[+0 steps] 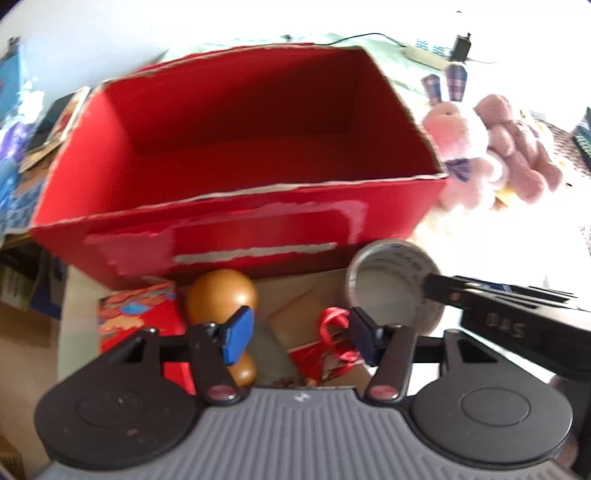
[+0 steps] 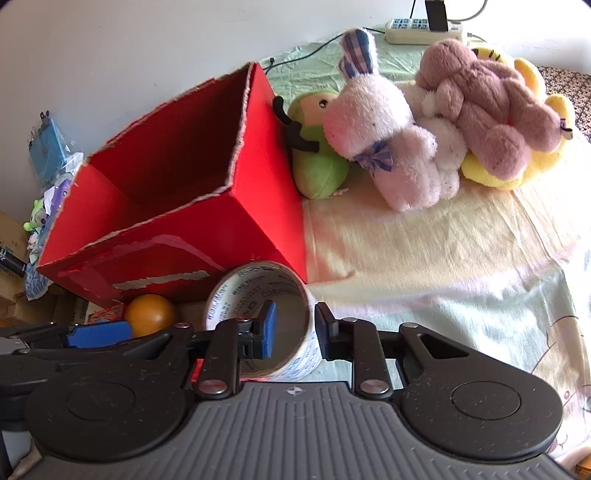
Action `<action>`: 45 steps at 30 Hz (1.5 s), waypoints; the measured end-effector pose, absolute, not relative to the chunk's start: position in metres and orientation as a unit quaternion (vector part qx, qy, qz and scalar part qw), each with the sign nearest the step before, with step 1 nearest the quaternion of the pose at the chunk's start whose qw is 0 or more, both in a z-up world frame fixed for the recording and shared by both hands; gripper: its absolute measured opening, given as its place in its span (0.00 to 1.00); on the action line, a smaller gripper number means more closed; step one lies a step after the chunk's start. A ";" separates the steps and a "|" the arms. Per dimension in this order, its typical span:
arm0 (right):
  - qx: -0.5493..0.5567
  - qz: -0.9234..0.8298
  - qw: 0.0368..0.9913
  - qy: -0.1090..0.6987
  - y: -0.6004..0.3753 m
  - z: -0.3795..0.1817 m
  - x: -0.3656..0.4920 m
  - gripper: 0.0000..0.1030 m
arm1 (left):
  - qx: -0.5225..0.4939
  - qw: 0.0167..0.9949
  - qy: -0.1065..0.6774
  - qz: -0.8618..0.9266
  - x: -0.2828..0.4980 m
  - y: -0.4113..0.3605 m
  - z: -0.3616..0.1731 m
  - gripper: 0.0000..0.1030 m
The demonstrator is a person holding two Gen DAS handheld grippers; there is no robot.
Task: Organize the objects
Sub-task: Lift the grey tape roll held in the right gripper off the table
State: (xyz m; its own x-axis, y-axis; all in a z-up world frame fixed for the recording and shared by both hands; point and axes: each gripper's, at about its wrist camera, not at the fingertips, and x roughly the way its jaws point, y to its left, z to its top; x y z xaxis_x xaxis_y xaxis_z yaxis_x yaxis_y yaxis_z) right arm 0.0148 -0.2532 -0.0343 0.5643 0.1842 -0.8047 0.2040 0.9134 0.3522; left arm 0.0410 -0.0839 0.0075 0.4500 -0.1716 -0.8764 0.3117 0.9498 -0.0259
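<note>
I am straddling the wall of the tape roll with my right gripper, fingers narrow, while my left gripper is hanging wide and the red box is sitting empty, so everything remains.

The red box is smeared by blur in the left wrist view. A blue finger pad hides much of the smaller orange ball. Print on the tape roll is too small to read. The picture's top edge crops the power strip.
</note>
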 end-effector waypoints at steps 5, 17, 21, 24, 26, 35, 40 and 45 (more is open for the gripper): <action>0.213 -0.002 0.853 0.477 -0.260 -0.043 0.020 0.22 | 0.075 0.836 0.522 -0.154 0.055 -0.097 -0.009 0.51; 0.222 0.022 0.850 0.476 -0.271 -0.049 0.019 0.12 | 0.054 0.810 0.554 -0.184 0.073 -0.111 -0.038 0.20; 0.227 0.014 0.854 0.468 -0.281 -0.044 0.011 0.12 | 0.051 0.802 0.556 -0.211 0.068 -0.119 -0.035 0.06; 0.224 0.005 0.858 0.463 -0.291 -0.040 0.006 0.12 | 0.064 0.806 0.545 -0.220 0.063 -0.130 -0.029 0.05; 0.215 -0.002 0.865 0.453 -0.297 -0.035 0.001 0.12 | 0.067 0.807 0.540 -0.229 0.060 -0.136 -0.025 0.04; 0.206 -0.034 0.888 0.410 -0.331 -0.004 -0.019 0.12 | 0.091 0.826 0.483 -0.277 0.034 -0.184 0.007 0.05; 0.188 -0.027 0.906 0.378 -0.336 0.026 -0.017 0.11 | 0.089 0.843 0.447 -0.285 0.029 -0.198 0.039 0.05; 0.158 0.012 0.928 0.336 -0.336 0.066 0.002 0.11 | 0.083 0.873 0.400 -0.268 0.034 -0.191 0.085 0.06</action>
State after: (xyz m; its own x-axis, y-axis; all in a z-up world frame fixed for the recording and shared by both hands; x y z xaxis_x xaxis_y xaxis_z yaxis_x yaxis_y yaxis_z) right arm 0.0021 -0.3362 0.0662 0.7743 0.1294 -0.6194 0.0833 0.9495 0.3025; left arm 0.0339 -0.1907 0.0854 0.5366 -0.4020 -0.7419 0.5345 0.8423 -0.0699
